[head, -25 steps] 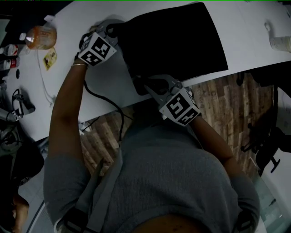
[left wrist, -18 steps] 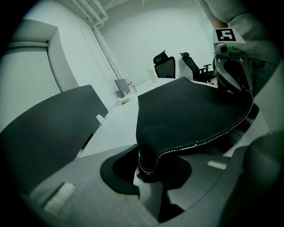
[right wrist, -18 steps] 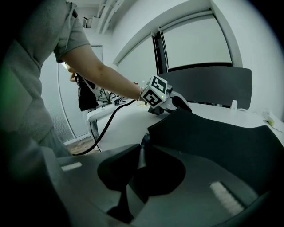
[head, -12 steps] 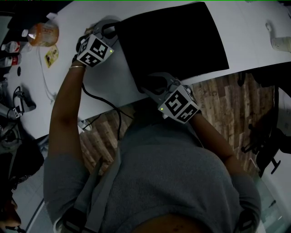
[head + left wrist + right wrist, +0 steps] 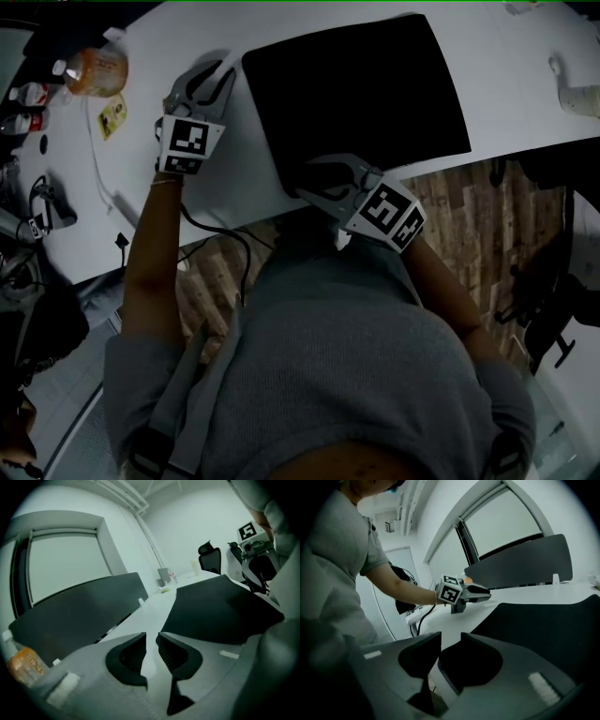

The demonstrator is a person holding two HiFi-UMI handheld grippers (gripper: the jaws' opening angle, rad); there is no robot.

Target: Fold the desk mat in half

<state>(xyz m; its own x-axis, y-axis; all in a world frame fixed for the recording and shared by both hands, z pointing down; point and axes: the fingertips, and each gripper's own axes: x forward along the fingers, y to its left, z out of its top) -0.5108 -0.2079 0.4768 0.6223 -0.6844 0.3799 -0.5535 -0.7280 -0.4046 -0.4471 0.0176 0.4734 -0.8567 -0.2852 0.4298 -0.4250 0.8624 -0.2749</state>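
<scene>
The black desk mat (image 5: 356, 94) lies flat on the white table (image 5: 234, 178), its surface dark and smooth. My left gripper (image 5: 214, 77) hovers just left of the mat's far-left corner, apart from it. In the left gripper view its jaws (image 5: 151, 641) show only bare table between them; they have just been closing a little but remain open. The mat (image 5: 220, 606) lies to their right. My right gripper (image 5: 305, 178) is at the mat's near-left corner by the table edge. Its jaws (image 5: 451, 641) have just been opening, with nothing between them and the mat (image 5: 553, 620) beside them.
An orange bottle (image 5: 94, 70), a yellow tag (image 5: 112, 117) and a cable (image 5: 103, 178) lie on the table's left part. A white object (image 5: 577, 94) sits far right. A dark partition (image 5: 79, 606) runs along the table's far side. An office chair (image 5: 553, 300) stands on the wooden floor.
My left gripper has drawn away leftward from the mat's far-left corner and rolled. My right gripper's jaws have widened off the near-left corner. The mat lies flat.
</scene>
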